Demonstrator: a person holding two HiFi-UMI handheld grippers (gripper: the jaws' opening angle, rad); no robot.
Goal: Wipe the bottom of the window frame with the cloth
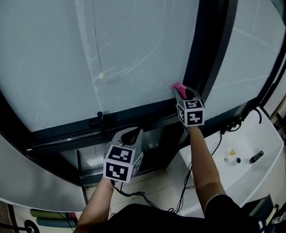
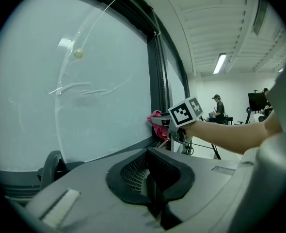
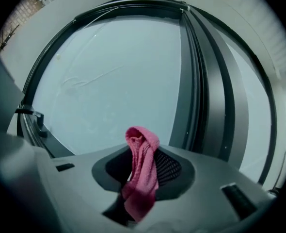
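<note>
A pink cloth (image 1: 178, 87) is clamped in my right gripper (image 1: 183, 93), which is held up at the lower right corner of the big frosted pane, beside the dark upright post (image 1: 208, 47). In the right gripper view the cloth (image 3: 142, 171) hangs folded out of the shut jaws, close to the glass. The bottom of the window frame (image 1: 138, 114) runs dark below the glass. My left gripper (image 1: 131, 135) hovers lower and to the left, under that rail, shut with nothing in it. From the left gripper view I see the cloth (image 2: 155, 117) touching the frame corner.
A black latch (image 1: 100, 118) sits on the bottom rail left of centre. A white counter (image 1: 266, 130) at the right carries a black marker (image 1: 256, 157) and small bits. Cables (image 1: 186, 178) trail over the floor. People (image 2: 219, 108) stand far back in the room.
</note>
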